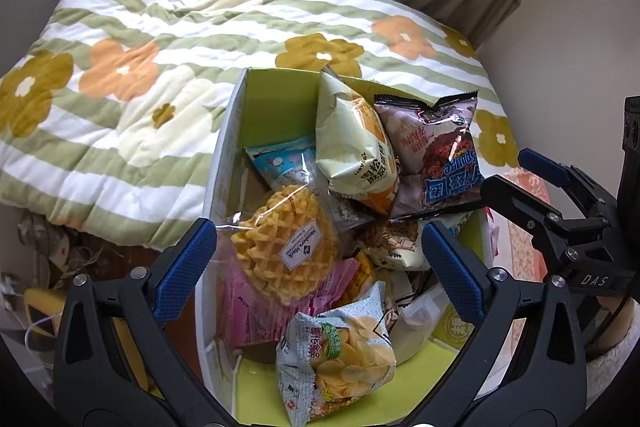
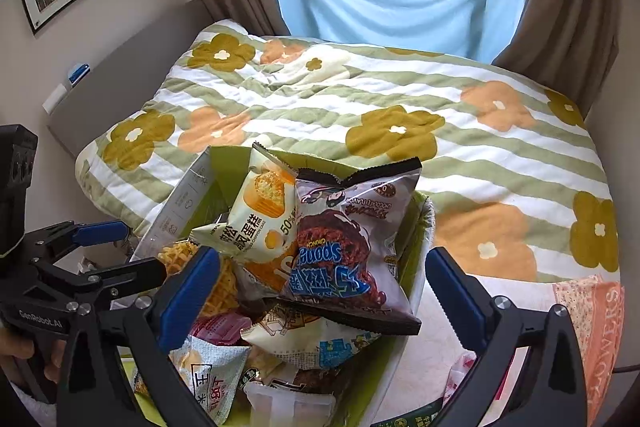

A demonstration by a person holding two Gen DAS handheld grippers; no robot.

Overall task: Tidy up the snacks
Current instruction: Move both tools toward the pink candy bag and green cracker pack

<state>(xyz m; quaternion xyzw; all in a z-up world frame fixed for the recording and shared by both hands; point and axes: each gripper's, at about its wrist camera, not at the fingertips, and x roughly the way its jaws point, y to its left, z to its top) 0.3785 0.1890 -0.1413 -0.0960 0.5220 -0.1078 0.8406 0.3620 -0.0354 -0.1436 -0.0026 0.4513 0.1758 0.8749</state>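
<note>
Where the left wrist camera looks down, the left gripper (image 1: 320, 267) hangs over an open box (image 1: 224, 155) with a lime-green lining, its blue-padded fingers (image 1: 184, 267) spread wide on either side and closed on nothing. Between the fingers lies a wrapped round waffle (image 1: 286, 247), just beyond their tips a cream cake packet (image 1: 352, 151) and a grey chocolate sponge bag (image 1: 436, 155) leaning together, and nearer the camera a chip bag (image 1: 340, 355). Lower packets are buried and their print is too crumpled to read. To the outside of the right-hand finger the right gripper (image 1: 520, 179) reaches in at the box's edge; its tip is partly hidden behind the sponge bag.

Seen from the right wrist camera, the right gripper (image 2: 322, 291) is likewise held wide open and holds nothing, with the sponge bag (image 2: 352, 259) between its fingers and the cake packet (image 2: 260, 211) just beyond the left-hand one. The left gripper (image 2: 120, 247) enters outside that finger, its holder's hand barely visible at the frame edge. A flowered quilt (image 2: 360, 107) lies beyond the box.
</note>
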